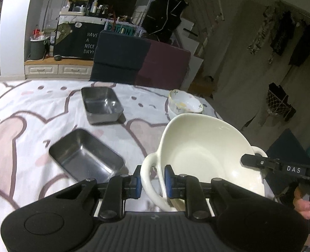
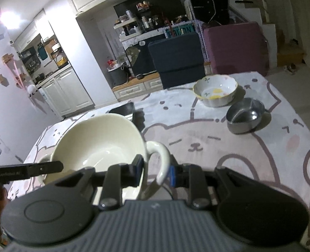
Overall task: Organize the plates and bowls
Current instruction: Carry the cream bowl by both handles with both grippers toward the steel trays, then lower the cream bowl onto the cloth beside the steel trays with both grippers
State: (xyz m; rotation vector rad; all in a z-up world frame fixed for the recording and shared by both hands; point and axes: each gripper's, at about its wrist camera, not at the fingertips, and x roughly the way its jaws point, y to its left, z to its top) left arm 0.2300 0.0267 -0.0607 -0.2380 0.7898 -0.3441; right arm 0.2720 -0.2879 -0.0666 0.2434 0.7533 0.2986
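A large cream bowl [image 1: 199, 145] with two loop handles hangs tilted above the table, carried between both grippers. My left gripper [image 1: 153, 177] is shut on its left handle [image 1: 147, 168], blue pads pressed on either side of the loop. My right gripper [image 2: 156, 168] is shut on the other handle [image 2: 161, 157] of the same bowl [image 2: 100, 145]. Each view shows the opposite gripper's black finger at the far rim. On the cloth lie two rectangular steel trays [image 1: 85, 157] [image 1: 101, 105], a flower-patterned bowl [image 2: 215, 92] and a round steel bowl [image 2: 245, 115].
The table [image 2: 218, 142] wears a white and pink bear-print cloth; its right edge drops to the floor. A hand [image 1: 304, 205] holds the right gripper. Beyond the far edge stand dark blue and maroon cushioned blocks [image 1: 140, 63], shelves and cabinets.
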